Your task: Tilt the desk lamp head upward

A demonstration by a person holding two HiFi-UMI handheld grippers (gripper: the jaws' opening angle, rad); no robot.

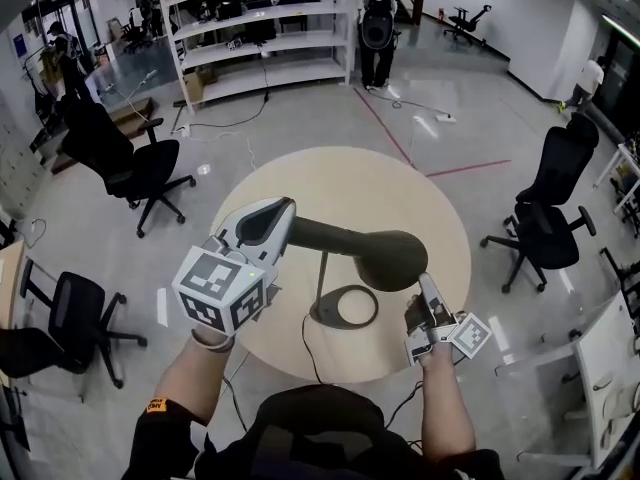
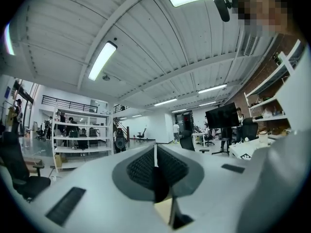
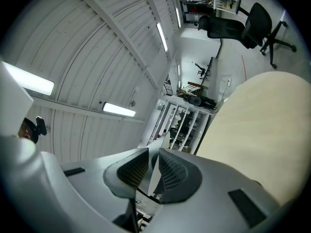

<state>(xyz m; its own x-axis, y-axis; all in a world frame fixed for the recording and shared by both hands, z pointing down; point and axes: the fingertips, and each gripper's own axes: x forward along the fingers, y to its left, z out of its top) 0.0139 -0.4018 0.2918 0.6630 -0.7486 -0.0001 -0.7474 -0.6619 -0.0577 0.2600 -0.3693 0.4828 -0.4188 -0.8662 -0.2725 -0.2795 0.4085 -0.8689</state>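
A black desk lamp stands on the round beige table (image 1: 400, 183). Its ring base (image 1: 345, 306) carries a thin stem, and its head (image 1: 390, 258) lies about level, pointing right. In the head view my left gripper (image 1: 288, 213) hovers over the lamp's arm (image 1: 325, 236) at the left end and hides that end. Its jaws are shut, and the left gripper view shows pads (image 2: 146, 168) pressed together with only room and ceiling ahead. My right gripper (image 1: 426, 282) sits just below the right edge of the lamp head, its pads (image 3: 172, 171) shut with nothing between them.
The lamp's cable (image 1: 308, 353) runs off the near table edge. Black office chairs stand to the left (image 1: 140, 168) and right (image 1: 550, 208) of the table, another at near left (image 1: 70, 318). White shelving (image 1: 260, 28) lines the far side.
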